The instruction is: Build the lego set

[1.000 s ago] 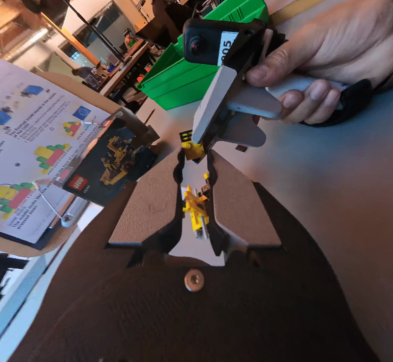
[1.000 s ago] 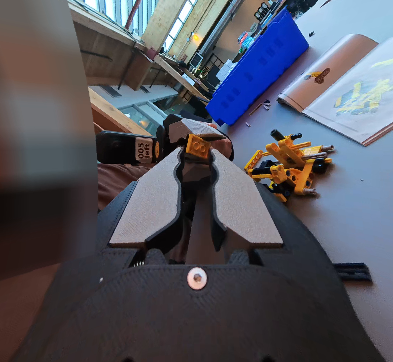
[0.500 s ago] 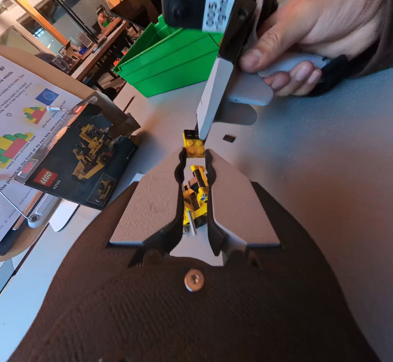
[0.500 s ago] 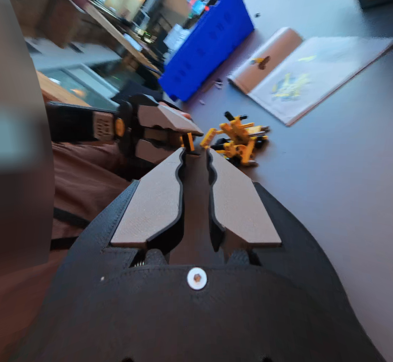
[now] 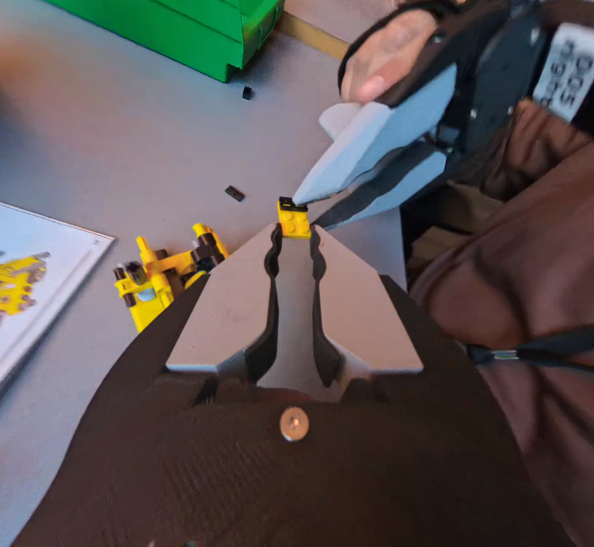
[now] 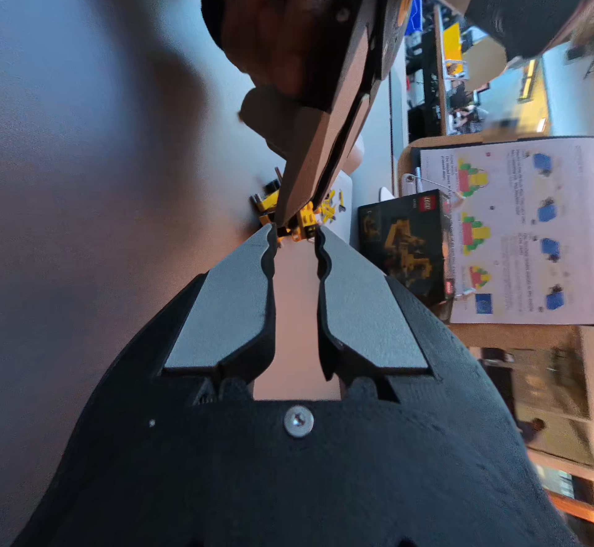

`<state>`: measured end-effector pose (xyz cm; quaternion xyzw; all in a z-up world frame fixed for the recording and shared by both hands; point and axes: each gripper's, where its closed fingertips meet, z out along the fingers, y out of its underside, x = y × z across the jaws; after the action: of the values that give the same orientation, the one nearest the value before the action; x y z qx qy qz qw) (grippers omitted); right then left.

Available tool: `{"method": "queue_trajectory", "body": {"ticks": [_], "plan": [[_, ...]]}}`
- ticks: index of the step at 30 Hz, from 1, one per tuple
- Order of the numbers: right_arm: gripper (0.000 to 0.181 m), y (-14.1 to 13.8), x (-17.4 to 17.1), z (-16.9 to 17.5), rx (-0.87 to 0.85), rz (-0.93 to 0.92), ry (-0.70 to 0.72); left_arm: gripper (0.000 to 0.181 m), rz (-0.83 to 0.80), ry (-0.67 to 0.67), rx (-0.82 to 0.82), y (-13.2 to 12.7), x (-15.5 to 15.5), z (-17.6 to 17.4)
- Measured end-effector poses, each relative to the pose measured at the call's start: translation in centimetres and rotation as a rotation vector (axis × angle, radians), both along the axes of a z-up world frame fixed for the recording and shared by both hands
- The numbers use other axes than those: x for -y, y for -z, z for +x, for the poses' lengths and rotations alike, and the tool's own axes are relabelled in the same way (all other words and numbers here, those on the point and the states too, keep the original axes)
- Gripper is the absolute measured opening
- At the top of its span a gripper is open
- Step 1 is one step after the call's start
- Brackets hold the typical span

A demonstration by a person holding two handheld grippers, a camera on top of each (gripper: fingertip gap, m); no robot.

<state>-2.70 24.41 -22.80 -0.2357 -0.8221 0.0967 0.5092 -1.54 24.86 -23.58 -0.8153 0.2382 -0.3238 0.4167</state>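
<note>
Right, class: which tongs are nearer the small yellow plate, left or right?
Left. The left tongs pinch the yellow plate between their tips; the right tongs only meet its far edge, at the black piece.

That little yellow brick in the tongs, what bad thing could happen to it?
The small yellow brick is held only at the tips of the left tongs, so a push from the right tongs on its black end could pop it out. It sits near the table edge and might then drop off the table. The pictures are blurred, so the tongs are probably moving fast, and the two pieces may join crooked.
</note>
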Motion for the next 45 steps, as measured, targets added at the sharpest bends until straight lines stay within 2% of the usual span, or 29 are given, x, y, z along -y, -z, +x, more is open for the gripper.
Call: {"method": "queue_trajectory", "body": {"ticks": [3, 11, 14, 17, 19, 20, 22, 24, 26, 28, 32, 34, 36, 38, 42, 45], "plan": [[0.02, 0.4, -0.5, -0.4, -0.027, 0.13, 0.031, 0.014, -0.053, -0.006, 0.014, 0.6, 0.4, -0.1], [0.011, 0.7, -0.3, -0.5, -0.098, 0.391, -0.002, 0.014, -0.15, -0.052, 0.109, 0.8, 0.5, 0.2], [0.004, 0.5, -0.3, -0.4, -0.126, 0.411, -0.019, 0.014, -0.169, -0.065, 0.129, 0.7, 0.5, 0.4], [0.003, -0.9, -0.8, -0.2, -0.202, 0.332, -0.02, 0.02, -0.123, 0.008, 0.188, -1.1, 2.1, 0.5], [0.003, -1.1, -2.3, 0.1, -0.218, 0.307, -0.005, 0.024, 0.008, -0.034, 0.113, -1.9, 2.6, -1.0], [0.002, -0.9, -3.0, 0.1, -0.221, 0.31, -0.003, 0.024, 0.107, -0.094, 0.008, -1.9, 2.3, -2.3], [0.003, -0.2, -4.0, -0.1, -0.209, 0.317, -0.011, 0.026, 0.34, -0.214, -0.357, -1.5, 1.0, -5.1], [0.003, 0.7, -4.6, -0.7, -0.185, 0.289, -0.027, 0.037, 0.46, -0.174, -0.724, 0.2, 0.3, -5.5], [0.003, 0.9, -4.8, -1.4, -0.184, 0.256, -0.04, 0.041, 0.49, -0.104, -0.946, 2.1, -0.3, -5.1], [0.003, 0.8, -4.6, -1.7, -0.192, 0.231, -0.058, 0.038, 0.517, -0.077, -0.995, 2.9, -1.0, -4.6], [0.003, 0.9, -4.1, -1.7, -0.206, 0.226, -0.102, 0.03, 0.519, -0.117, -1.01, 2.7, -2.1, -5.0], [0.003, 1.0, -4.3, -1.7, -0.218, 0.24, -0.1, 0.027, 0.47, -0.11, -0.99, 3.3, -2.2, -5.1], [0.003, 1.1, -4.2, -1.7, -0.231, 0.249, -0.109, 0.039, 0.382, -0.08, -0.943, 4.5, -2.0, -5.1], [0.003, 1.3, -4.2, -1.7, -0.237, 0.264, -0.109, 0.033, 0.345, -0.054, -0.895, 4.7, -1.7, -4.9], [0.003, 2.1, -4.3, -2.0, -0.219, 0.26, -0.113, 0.022, 0.369, -0.029, -0.902, 3.8, -1.9, -5.0], [0.003, 1.9, -4.2, -2.0, -0.229, 0.228, -0.114, 0.031, 0.405, -0.01, -0.99, 3.2, -2.3, -5.3]]}}
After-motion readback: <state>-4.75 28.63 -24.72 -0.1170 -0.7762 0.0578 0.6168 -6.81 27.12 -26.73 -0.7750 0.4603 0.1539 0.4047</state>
